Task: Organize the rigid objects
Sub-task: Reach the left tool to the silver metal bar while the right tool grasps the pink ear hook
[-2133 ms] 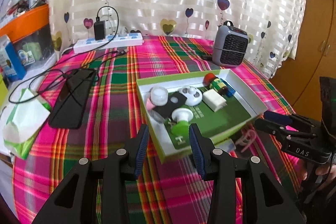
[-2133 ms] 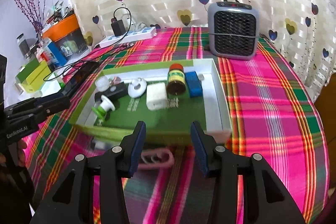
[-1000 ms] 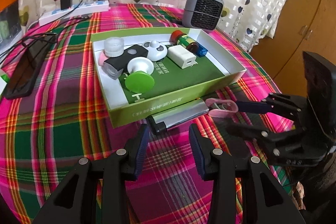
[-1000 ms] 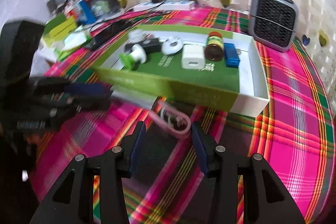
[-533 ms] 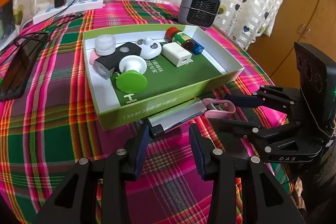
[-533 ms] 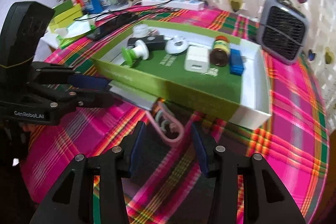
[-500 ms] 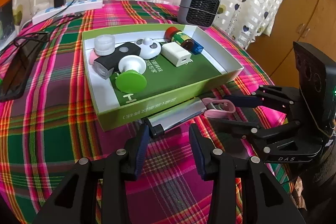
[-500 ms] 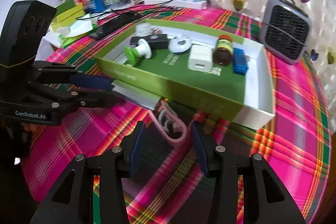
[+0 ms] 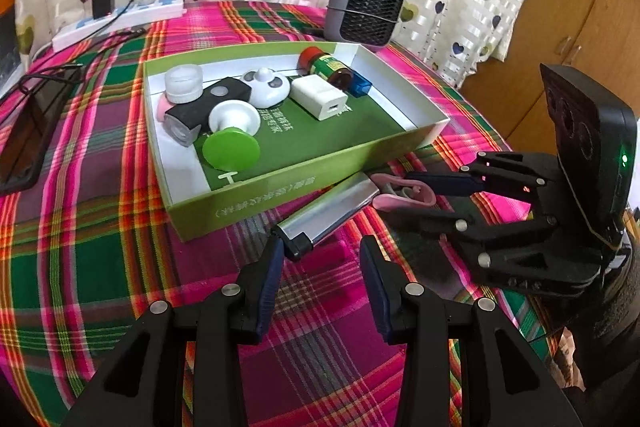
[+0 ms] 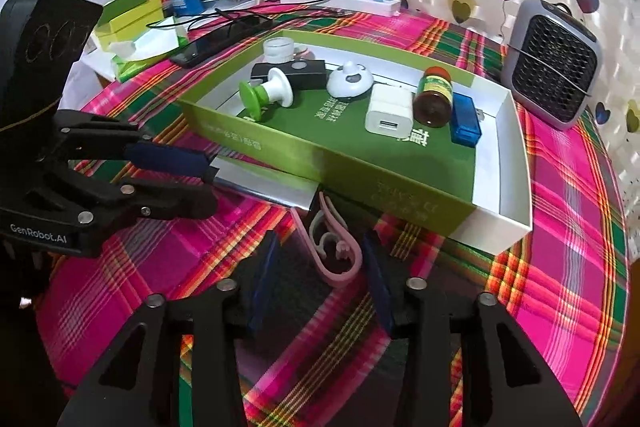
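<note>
A green box (image 9: 280, 187) (image 10: 400, 183) on the plaid cloth holds a green-and-white suction cup (image 9: 230, 145), a black block, a white round gadget, a white charger (image 9: 318, 97), a brown bottle (image 10: 434, 101) and a blue stick. A silver bar (image 9: 326, 213) (image 10: 264, 183) and a pink clip (image 10: 334, 247) (image 9: 404, 193) lie in front of the box. My left gripper (image 9: 322, 269) is open, its jaws just short of the bar's black end. My right gripper (image 10: 318, 277) is open, its jaws on either side of the pink clip's near end.
A grey fan heater (image 9: 364, 13) (image 10: 554, 65) stands behind the box. A power strip (image 9: 120, 21) with cables and a black phone (image 9: 28, 135) lie at the far left. Boxes and bottles (image 10: 160, 3) crowd a side table. A wooden cabinet (image 9: 580, 7) is at right.
Both grippers have come closer to the items in front of the box. The right gripper's jaws now straddle the pink clip; the left jaws have reached the silver bar's end.
</note>
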A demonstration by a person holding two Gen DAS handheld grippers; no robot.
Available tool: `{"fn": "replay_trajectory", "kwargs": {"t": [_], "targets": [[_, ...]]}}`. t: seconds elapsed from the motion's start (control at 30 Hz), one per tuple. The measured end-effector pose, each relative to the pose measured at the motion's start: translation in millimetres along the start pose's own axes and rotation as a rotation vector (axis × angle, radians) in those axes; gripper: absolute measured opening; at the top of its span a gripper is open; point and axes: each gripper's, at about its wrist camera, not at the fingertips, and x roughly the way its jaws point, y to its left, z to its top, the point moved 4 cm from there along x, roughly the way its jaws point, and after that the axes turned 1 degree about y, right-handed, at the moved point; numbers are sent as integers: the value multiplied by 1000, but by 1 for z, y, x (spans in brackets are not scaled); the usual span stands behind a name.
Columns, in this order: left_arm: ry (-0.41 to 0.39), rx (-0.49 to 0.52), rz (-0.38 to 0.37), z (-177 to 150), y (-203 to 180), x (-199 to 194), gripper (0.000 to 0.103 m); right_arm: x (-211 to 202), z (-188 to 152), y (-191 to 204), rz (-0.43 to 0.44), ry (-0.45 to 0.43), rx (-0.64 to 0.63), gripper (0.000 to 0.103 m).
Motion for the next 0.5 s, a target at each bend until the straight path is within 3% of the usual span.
{"fn": "replay_trajectory", "kwargs": {"t": [0.5], "targets": [[29, 73, -48, -13, -32, 2, 38, -13, -15, -12, -38, -11, 83, 24]]}}
